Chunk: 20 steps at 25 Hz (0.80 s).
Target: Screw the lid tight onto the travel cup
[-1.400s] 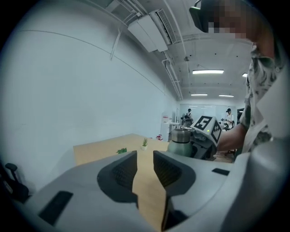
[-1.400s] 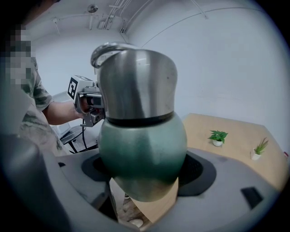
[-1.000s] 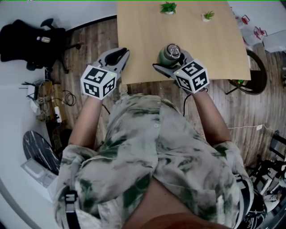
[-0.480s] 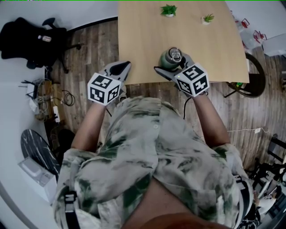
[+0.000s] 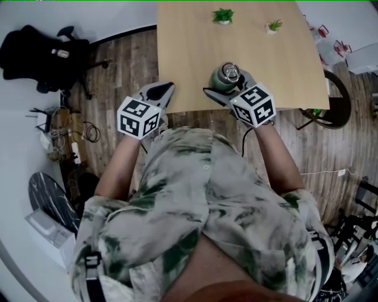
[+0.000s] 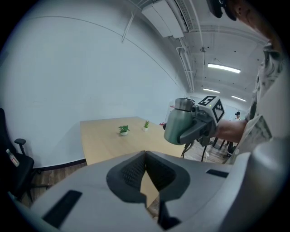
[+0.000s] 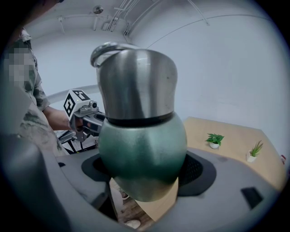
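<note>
The green travel cup [image 5: 222, 80] with its steel lid [image 5: 230, 72] hangs above the near edge of the wooden table [image 5: 195, 53], and my right gripper [image 5: 227, 84] is shut on its green body. The right gripper view shows the round body [image 7: 142, 149] pressed between the pads and the lid [image 7: 136, 84] sitting on top. My left gripper [image 5: 164, 88] is to the left of the cup, over the table's near left corner, apart from it. Its jaws [image 6: 145, 156] are shut with nothing between them. From there the cup [image 6: 177, 127] shows to the right.
Two small potted plants [image 5: 222, 13] [image 5: 273, 24] stand at the table's far end. A black office chair [image 5: 41, 53] and a tangle of cables [image 5: 65, 133] are on the floor at the left. More clutter lies on the floor past the table's right side [image 5: 336, 97].
My left gripper has come back toward the person and a little to the right, and its jaws have shut. The right gripper and the cup have stayed where they were.
</note>
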Each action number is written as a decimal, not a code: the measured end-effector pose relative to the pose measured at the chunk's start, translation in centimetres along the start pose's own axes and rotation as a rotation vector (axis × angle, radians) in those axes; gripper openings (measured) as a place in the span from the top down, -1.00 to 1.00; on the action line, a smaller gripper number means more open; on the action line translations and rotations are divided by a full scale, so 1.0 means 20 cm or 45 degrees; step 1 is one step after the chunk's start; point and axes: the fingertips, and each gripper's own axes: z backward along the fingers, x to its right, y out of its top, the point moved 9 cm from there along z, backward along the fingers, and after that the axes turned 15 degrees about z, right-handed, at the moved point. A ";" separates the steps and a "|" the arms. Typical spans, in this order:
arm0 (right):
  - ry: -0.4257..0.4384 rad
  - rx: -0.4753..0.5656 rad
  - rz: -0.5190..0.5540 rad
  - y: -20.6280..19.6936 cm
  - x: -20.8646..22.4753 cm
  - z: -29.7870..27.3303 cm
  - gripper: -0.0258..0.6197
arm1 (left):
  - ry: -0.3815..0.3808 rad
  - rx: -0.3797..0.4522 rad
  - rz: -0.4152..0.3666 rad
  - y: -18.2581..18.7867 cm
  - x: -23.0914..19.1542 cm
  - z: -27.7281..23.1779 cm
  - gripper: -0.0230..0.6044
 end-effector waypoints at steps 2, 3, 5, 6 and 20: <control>-0.001 0.002 0.000 0.00 0.00 0.00 -0.33 | -0.003 -0.006 0.008 0.00 -0.01 0.00 0.85; 0.000 0.003 -0.003 0.00 0.01 0.00 -0.33 | -0.008 -0.009 0.013 -0.01 -0.01 0.00 0.85; 0.001 0.004 -0.010 0.00 0.02 0.01 -0.33 | -0.021 -0.011 0.020 -0.01 0.01 -0.01 0.85; 0.002 0.003 -0.013 -0.01 0.02 0.01 -0.33 | -0.025 -0.011 0.021 -0.01 0.01 -0.01 0.85; 0.016 -0.009 -0.010 -0.04 0.01 -0.01 -0.33 | -0.012 -0.012 0.037 -0.04 0.02 -0.02 0.85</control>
